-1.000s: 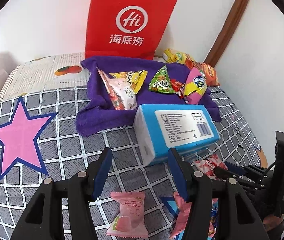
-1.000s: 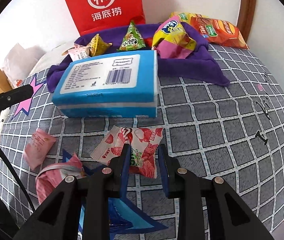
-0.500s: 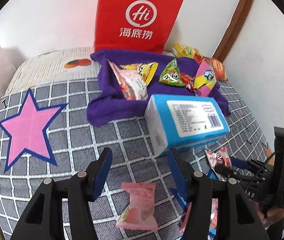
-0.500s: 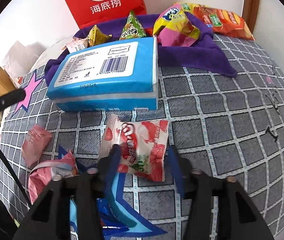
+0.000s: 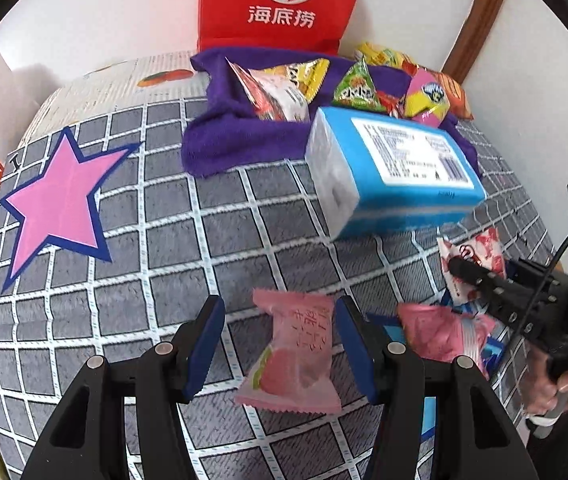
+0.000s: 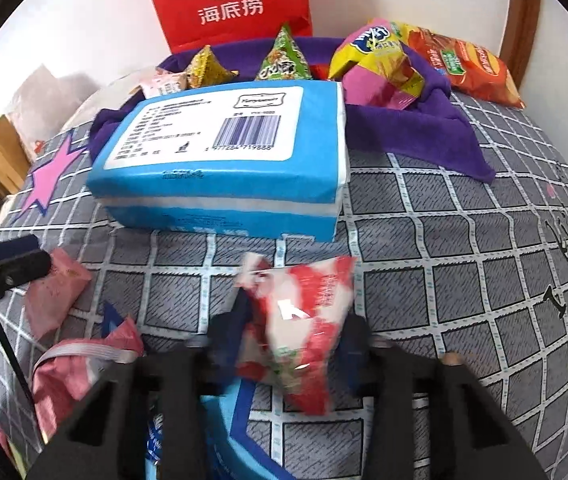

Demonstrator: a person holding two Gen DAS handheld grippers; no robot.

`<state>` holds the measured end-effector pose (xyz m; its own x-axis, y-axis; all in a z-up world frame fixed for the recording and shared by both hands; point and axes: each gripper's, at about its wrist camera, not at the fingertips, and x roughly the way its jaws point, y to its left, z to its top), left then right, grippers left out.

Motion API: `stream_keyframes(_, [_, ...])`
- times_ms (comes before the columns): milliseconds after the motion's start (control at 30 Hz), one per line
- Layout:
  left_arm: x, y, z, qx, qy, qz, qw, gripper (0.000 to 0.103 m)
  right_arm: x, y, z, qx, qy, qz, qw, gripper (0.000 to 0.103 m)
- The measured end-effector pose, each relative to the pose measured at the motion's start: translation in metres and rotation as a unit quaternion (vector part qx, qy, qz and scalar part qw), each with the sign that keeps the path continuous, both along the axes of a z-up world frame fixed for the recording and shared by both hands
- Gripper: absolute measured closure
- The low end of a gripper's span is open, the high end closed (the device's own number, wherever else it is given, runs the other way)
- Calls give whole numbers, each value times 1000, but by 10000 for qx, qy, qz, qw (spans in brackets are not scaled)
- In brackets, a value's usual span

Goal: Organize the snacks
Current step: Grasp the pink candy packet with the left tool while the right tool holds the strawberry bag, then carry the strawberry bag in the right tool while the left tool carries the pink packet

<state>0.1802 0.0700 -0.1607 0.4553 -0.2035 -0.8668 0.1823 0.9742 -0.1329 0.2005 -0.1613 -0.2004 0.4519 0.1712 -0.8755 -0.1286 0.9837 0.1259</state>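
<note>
The right gripper (image 6: 292, 344) is clamped on the red-and-white snack packet (image 6: 304, 320), which stands up crumpled between the blue pads, just short of the blue tissue pack (image 6: 224, 164). The left gripper (image 5: 280, 344) hangs with its jaws apart, straddling a pink peach-print packet (image 5: 296, 356) that lies flat on the grey checked cloth (image 5: 164, 272), neither pad touching it. Only the left view shows a hand (image 5: 556, 380) gripping the right tool's handle at the surface's right edge, plus a second pink packet (image 5: 444, 332) beside it and the big pink star (image 5: 60, 200) toward the left edge. Only the right view shows the orange chip bag (image 6: 468, 68) in full at the far right corner, next to the yellow-and-pink bag (image 6: 376, 68). Both views catch the purple towel (image 5: 236, 136) along the far edge behind the tissue pack, loaded with small triangular snacks (image 6: 284, 60), and the red paper bag (image 6: 228, 0) standing against the wall.
</note>
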Motion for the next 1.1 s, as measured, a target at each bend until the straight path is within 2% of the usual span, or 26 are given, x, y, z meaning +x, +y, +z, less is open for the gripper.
stream_keyframes(233, [-2,-20,-19,207,164,-90,9996,48,-12,-22,10,186,-51,-56,9998,74])
stream_keyframes(333, [-6,-28,-22,475,23,-151,9988,48,-16,-34,17,185,-118,-140,9997,74])
stream_keyframes(433, [-8,-29,-23,519,-40,-139,9985,48,-16,-44,22,254,-115,-256,9993,74])
stream_keyframes(500, [-7,-29,-24,549,-90,-100,9984,61,-17,-51,25,292,-112,-329,9990,74])
stream_keyframes(667, [-8,-21,-22,410,-116,-10,9991,67,-22,-63,27,343,-49,-528,9980,74])
stream_keyframes(867, [-9,-9,6,132,-386,-5,9992,67,-26,-63,36,439,-56,-598,9972,74])
stream_keyframes(1100, [6,-4,46,-7,-775,11,9970,67,-15,-55,73,272,-388,-511,9976,74])
